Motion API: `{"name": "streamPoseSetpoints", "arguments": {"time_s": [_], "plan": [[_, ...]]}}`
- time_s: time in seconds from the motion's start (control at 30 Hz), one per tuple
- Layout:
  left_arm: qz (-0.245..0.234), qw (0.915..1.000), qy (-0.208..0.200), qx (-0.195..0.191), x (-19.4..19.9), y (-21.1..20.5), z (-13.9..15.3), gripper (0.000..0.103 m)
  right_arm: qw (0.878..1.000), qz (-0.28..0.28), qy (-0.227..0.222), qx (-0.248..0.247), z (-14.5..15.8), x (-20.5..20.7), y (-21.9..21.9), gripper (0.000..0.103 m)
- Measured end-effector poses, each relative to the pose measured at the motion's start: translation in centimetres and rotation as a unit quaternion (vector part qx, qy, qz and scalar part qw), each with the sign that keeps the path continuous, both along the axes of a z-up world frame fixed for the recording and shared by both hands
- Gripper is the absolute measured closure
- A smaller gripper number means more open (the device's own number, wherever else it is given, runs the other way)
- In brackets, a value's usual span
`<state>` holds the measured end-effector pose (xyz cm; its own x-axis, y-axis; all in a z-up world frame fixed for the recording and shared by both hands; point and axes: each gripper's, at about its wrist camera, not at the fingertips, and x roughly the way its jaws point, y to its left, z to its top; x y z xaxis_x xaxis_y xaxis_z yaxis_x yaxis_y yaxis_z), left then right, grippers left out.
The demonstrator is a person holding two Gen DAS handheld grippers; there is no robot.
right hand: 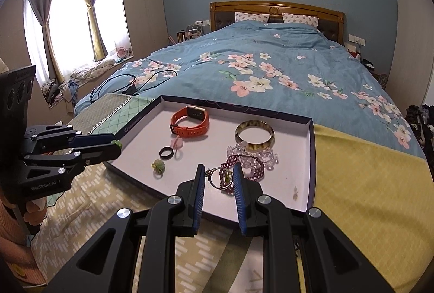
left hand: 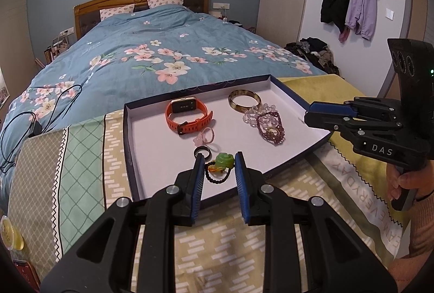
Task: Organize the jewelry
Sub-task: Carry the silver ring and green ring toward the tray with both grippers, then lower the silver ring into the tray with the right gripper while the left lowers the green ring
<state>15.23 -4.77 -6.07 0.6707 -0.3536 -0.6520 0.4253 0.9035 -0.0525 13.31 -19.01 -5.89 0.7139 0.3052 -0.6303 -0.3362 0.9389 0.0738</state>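
A shallow box lid (left hand: pixel 130 130) (right hand: pixel 309 157) with a white floor lies at the foot of the bed and holds jewelry. An orange smartwatch (left hand: pixel 187 113) (right hand: pixel 191 122), a brown bangle (left hand: pixel 244 101) (right hand: pixel 255 136), clear and purple bead bracelets (left hand: pixel 267 122) (right hand: pixel 252 160), a black ring (left hand: pixel 203 151) (right hand: pixel 166 152), a pink flower ring (left hand: pixel 203 136) (right hand: pixel 176 143) and a green flower charm on a cord (left hand: pixel 223 161) (right hand: pixel 158 165) lie in it. My left gripper (left hand: pixel 219 157) (right hand: pixel 108 146) is open around the green charm. My right gripper (right hand: pixel 218 169) (left hand: pixel 312 113) is open around a silver ring (right hand: pixel 214 176) on the purple bracelet.
The lid rests on a patterned green and yellow blanket (left hand: pixel 89 157) (right hand: pixel 366 184) over a blue floral duvet (left hand: pixel 162 48). A black cable (left hand: pixel 32 119) lies on the bed to the left. Coats hang on a wall hook (left hand: pixel 350 2).
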Motion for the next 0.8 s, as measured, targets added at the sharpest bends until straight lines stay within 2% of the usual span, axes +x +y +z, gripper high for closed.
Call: {"name": "streamPoseSetpoints", "arguments": {"time_s": [0.8], "plan": [[0.016, 0.9998, 0.0, 0.009, 1.4, -0.5, -0.4, 0.08, 1.0, -0.001, 0.002, 0.002, -0.1, 0.9, 0.0, 0.084]]}}
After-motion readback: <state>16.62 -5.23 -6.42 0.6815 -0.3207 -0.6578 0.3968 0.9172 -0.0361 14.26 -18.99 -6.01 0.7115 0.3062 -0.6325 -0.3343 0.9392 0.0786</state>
